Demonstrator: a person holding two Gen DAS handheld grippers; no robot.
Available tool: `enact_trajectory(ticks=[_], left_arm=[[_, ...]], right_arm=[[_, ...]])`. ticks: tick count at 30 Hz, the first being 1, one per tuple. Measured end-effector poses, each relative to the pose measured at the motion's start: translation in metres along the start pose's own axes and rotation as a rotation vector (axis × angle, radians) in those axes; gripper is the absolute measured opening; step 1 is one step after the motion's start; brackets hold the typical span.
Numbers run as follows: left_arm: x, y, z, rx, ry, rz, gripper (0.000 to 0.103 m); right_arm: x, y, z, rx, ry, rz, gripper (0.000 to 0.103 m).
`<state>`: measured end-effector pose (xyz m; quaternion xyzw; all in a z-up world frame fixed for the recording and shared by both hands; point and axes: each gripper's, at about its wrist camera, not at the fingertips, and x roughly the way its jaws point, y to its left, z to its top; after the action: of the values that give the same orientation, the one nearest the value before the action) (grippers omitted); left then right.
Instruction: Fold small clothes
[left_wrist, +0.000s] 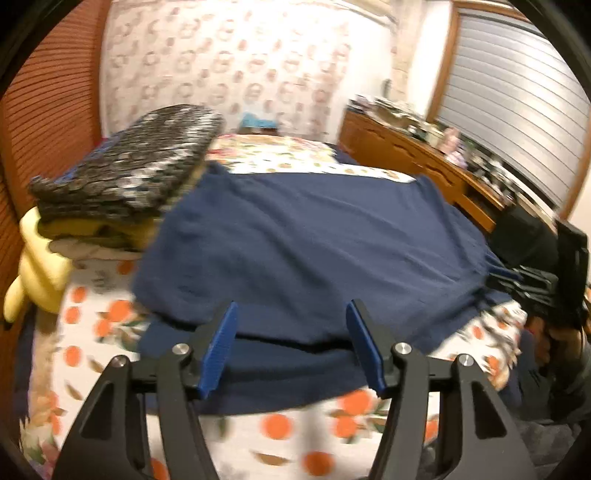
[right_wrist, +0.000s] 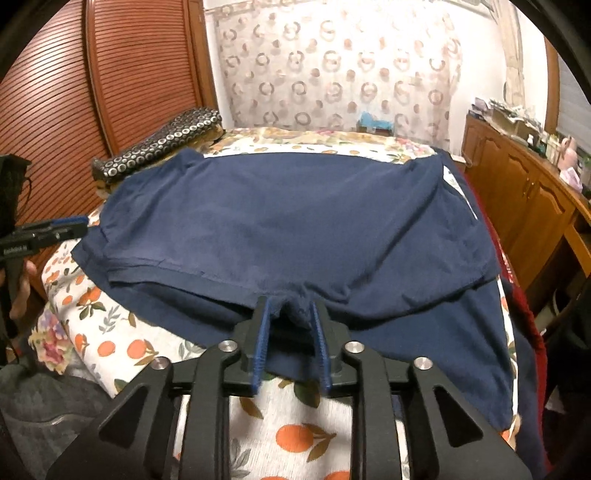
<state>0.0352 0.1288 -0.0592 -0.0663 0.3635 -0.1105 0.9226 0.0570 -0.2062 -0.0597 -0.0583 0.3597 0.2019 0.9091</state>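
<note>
A navy blue garment (left_wrist: 314, 243) lies spread on a bed with an orange-fruit sheet (left_wrist: 280, 424); it also shows in the right wrist view (right_wrist: 288, 221). My left gripper (left_wrist: 291, 314) is open and empty, jaws wide apart just above the garment's near edge. My right gripper (right_wrist: 291, 306) is shut on the garment's near hem, a fold of cloth bunched between its blue pads (right_wrist: 262, 332). The right gripper shows at the garment's right edge in the left wrist view (left_wrist: 517, 277). The left gripper shows at the far left in the right wrist view (right_wrist: 55, 229).
A stack of folded clothes topped by a black-and-silver patterned piece (left_wrist: 125, 173) sits at the bed's left, also in the right wrist view (right_wrist: 162, 140). A yellow plush (left_wrist: 37, 266) lies beside it. A wooden cabinet (right_wrist: 524, 199) stands right, a slatted door (right_wrist: 74, 85) left.
</note>
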Motion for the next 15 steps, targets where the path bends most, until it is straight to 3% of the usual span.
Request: enact_trajectory(ticks=[4, 15], left_arm=[[0.006, 0.034, 0.002, -0.034, 0.003, 0.11, 0.06], [0.042, 0.083, 0.0, -0.117, 0.091, 0.156, 0.06]], right_arm=[[0.01, 0.0, 0.003, 0.006, -0.002, 0.004, 0.036], [0.045, 0.008, 0.008, -0.02, 0.037, -0.008, 0.054]])
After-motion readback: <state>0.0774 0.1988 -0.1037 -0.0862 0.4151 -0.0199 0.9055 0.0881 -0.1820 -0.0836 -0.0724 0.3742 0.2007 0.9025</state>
